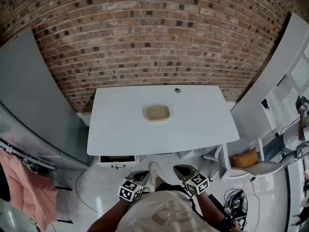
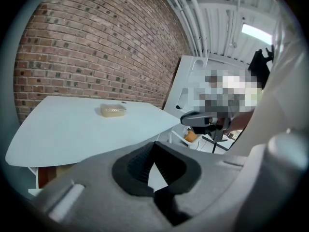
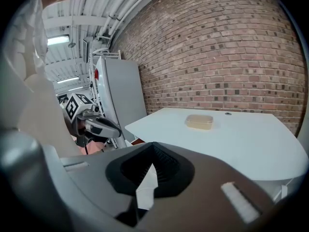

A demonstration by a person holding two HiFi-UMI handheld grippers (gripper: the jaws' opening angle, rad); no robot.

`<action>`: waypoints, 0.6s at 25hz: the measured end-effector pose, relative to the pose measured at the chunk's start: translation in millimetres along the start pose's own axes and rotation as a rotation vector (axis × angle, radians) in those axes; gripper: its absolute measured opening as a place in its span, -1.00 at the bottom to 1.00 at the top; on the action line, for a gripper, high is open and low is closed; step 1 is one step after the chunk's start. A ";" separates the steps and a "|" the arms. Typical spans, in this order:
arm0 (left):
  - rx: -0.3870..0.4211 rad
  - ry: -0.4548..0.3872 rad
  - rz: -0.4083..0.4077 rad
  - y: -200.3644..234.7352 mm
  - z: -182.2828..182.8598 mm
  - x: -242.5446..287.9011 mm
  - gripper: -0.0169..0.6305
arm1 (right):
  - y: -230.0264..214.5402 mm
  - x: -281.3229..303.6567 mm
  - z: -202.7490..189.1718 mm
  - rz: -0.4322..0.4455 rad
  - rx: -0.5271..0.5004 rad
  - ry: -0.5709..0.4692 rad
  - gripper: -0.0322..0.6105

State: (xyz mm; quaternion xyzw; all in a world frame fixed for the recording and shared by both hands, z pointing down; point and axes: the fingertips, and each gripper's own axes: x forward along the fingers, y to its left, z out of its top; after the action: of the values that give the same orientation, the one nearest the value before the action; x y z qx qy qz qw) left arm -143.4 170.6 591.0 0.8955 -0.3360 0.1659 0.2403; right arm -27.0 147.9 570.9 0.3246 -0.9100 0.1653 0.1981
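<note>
While the left gripper (image 1: 140, 176) and the right gripper (image 1: 184, 170) hang close to the person's body at the near side, each with jaws pressed together on nothing, the shallow tan container (image 1: 158, 113) sits alone toward the far middle of the white table (image 1: 116, 129), well apart from both. Met by jaws clenched like this, it would likely be shoved rather than gripped; it looks light, and the smooth top could let it skid toward the brick wall (image 1: 145, 33).
</note>
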 end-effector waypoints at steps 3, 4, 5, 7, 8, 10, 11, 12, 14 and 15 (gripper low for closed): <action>0.002 0.004 -0.003 -0.9 -2.7 -2.8 -0.94 | 0.8 0.3 0.5 -0.008 0.003 -0.006 -0.88; -0.001 0.006 -0.001 -0.7 -4.8 -4.7 -0.94 | 2.2 1.1 0.6 -0.009 0.004 -0.006 -0.88; -0.005 0.007 0.002 -0.3 -7.1 -6.8 -0.94 | 3.8 2.0 0.3 -0.008 0.005 -0.005 -0.88; -0.015 0.009 0.011 -0.1 -10.8 -9.9 -0.94 | 6.3 2.9 -0.3 -0.006 0.006 -0.002 -0.88; -0.019 0.010 0.015 -0.5 -12.2 -10.8 -0.94 | 7.3 2.9 -0.4 -0.004 0.005 -0.001 -0.88; -0.023 0.010 0.019 -2.0 -14.2 -11.6 -0.94 | 8.9 2.2 -1.2 0.002 0.008 -0.002 -0.88; -0.024 0.009 0.020 -2.9 -14.8 -11.9 -0.94 | 9.0 1.6 -2.2 0.003 0.015 -0.002 -0.88; -0.024 0.007 0.021 -3.3 -15.1 -12.1 -0.94 | 8.3 0.9 -3.2 0.002 0.026 -0.004 -0.88; -0.026 -0.002 0.027 -1.7 -13.8 -13.1 -0.94 | 4.5 -0.1 -3.5 -0.002 0.058 -0.014 -0.88; -0.028 -0.008 0.031 -0.3 -12.3 -14.0 -0.94 | 1.5 -0.5 -2.0 -0.005 0.075 -0.022 -0.88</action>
State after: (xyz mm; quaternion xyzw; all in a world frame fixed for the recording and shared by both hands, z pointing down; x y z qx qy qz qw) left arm -155.0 184.8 594.7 0.8874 -0.3530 0.1614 0.2487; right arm -27.2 150.1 572.1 0.3357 -0.9046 0.1951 0.1760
